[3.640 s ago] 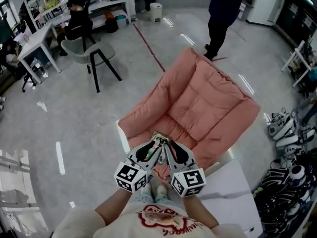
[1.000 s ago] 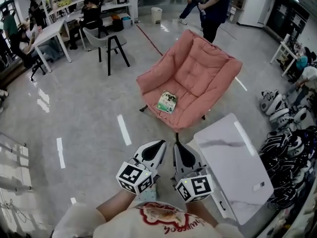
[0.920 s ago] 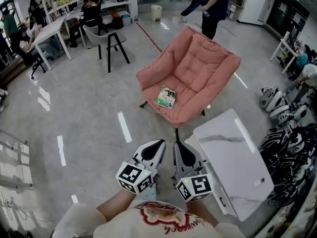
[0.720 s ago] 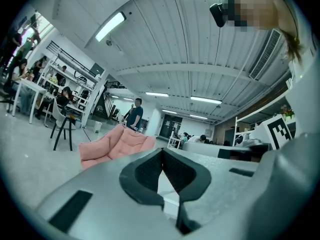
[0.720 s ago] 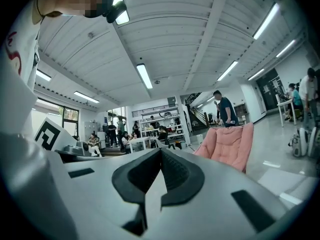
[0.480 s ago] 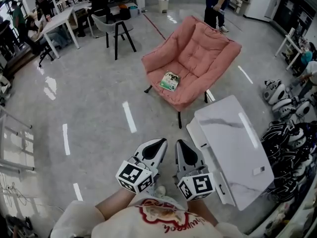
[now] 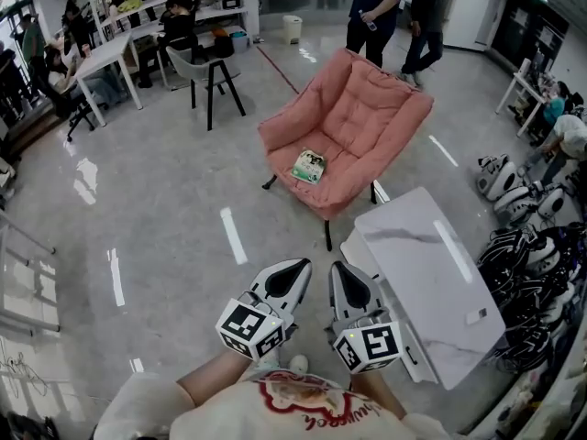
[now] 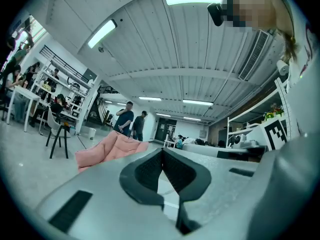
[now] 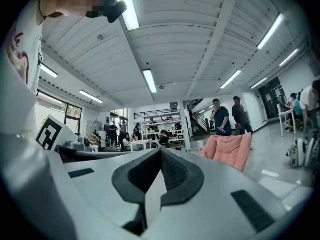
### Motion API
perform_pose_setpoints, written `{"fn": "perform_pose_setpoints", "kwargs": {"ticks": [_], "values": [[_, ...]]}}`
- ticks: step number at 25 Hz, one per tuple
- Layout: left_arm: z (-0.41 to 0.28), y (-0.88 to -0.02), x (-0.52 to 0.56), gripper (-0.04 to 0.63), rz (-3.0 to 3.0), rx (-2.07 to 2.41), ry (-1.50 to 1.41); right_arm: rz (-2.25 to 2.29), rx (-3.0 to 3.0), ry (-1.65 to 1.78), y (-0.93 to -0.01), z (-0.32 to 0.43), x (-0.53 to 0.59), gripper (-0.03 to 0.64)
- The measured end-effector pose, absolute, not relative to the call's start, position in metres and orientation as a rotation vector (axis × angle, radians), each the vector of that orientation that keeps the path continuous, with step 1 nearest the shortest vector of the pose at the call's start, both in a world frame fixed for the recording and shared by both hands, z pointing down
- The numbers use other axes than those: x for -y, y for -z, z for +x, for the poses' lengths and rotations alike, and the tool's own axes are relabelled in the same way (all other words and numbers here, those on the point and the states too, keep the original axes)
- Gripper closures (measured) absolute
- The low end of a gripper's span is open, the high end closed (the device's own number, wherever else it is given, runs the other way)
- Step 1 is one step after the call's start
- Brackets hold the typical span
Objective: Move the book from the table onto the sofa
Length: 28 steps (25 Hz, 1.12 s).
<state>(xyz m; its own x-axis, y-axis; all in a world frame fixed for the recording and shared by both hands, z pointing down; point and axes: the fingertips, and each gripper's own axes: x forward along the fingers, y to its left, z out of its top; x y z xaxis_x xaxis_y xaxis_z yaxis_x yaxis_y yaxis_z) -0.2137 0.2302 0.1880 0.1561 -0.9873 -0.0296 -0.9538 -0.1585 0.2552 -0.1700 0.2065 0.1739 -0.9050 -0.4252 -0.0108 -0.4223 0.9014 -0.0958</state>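
The book [image 7: 309, 166], with a green and white cover, lies on the seat of the pink sofa [image 7: 371, 117], near its front left corner. My left gripper [image 7: 301, 266] and right gripper [image 7: 337, 268] hover side by side over the floor, well short of the sofa, both shut and empty. In the left gripper view the jaws [image 8: 162, 150] meet at their tips, and the sofa [image 8: 112, 149] shows low at the left. In the right gripper view the jaws [image 9: 160, 151] also touch, with the sofa [image 9: 229, 150] at the right.
The white marble-topped table [image 7: 431, 282] stands right of my grippers. Several devices and shoes [image 7: 532, 246] crowd the floor at the far right. A black chair [image 7: 209, 70] and desks with seated people [image 7: 92, 44] are at the back left. Two people [image 7: 390, 7] stand behind the sofa.
I have backed away from the sofa, which now looks a little farther and higher in the head view. Both grippers stayed shut and side by side. Another person has come into view behind the sofa.
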Motion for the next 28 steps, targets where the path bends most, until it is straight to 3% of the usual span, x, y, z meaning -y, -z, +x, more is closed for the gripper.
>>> {"fn": "perform_pose_setpoints", "kwargs": {"ticks": [28], "values": [[-0.252,-0.197,-0.229,0.591,2.188,1.926,0.325,-0.665,-3.083,0.112,-0.182,-0.205,-0.213,0.618]]}}
